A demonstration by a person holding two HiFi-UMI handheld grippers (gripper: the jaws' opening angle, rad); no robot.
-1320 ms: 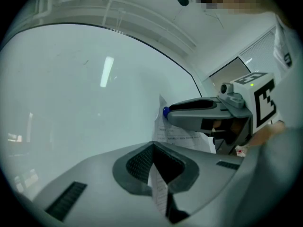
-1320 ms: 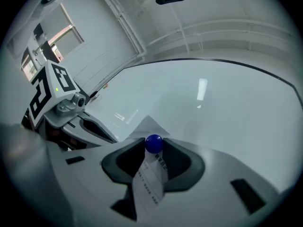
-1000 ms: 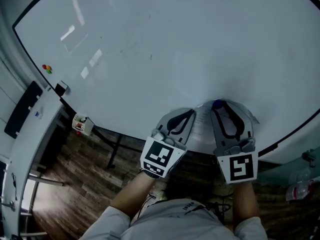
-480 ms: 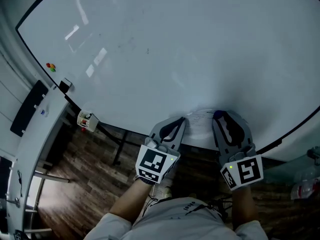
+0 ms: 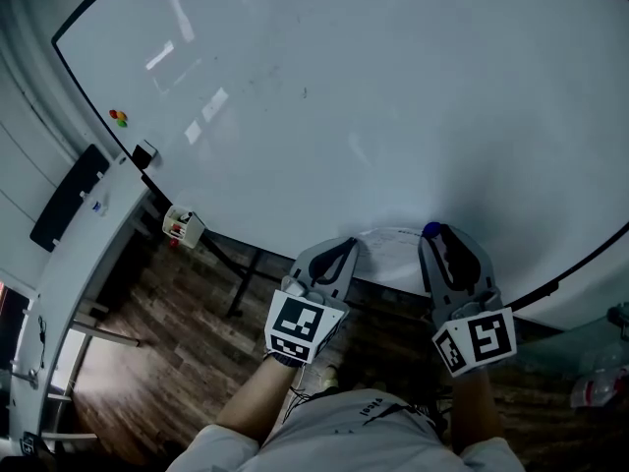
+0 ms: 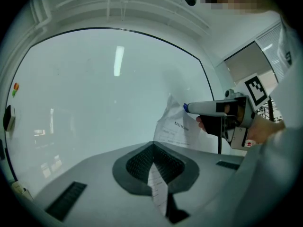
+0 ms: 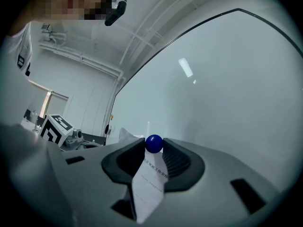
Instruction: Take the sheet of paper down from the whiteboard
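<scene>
The white printed sheet of paper hangs bowed between my two grippers, in front of the lower part of the whiteboard. My left gripper is shut on the sheet's left edge; a strip of paper shows between its jaws. My right gripper is shut on the sheet's right corner, with a round blue magnet pinched at its tips above the paper. The left gripper view shows the sheet crumpled and the right gripper holding it, with the magnet at its tip.
Small coloured magnets and a black eraser sit at the whiteboard's left edge. A small box hangs below the board. A long white table stands at the left, over a wooden floor. The board's stand legs are close by.
Both grippers have drawn down and back toward the person, with the sheet between them. The sheet now sits lower, near the board's bottom edge, and looks more bunched.
</scene>
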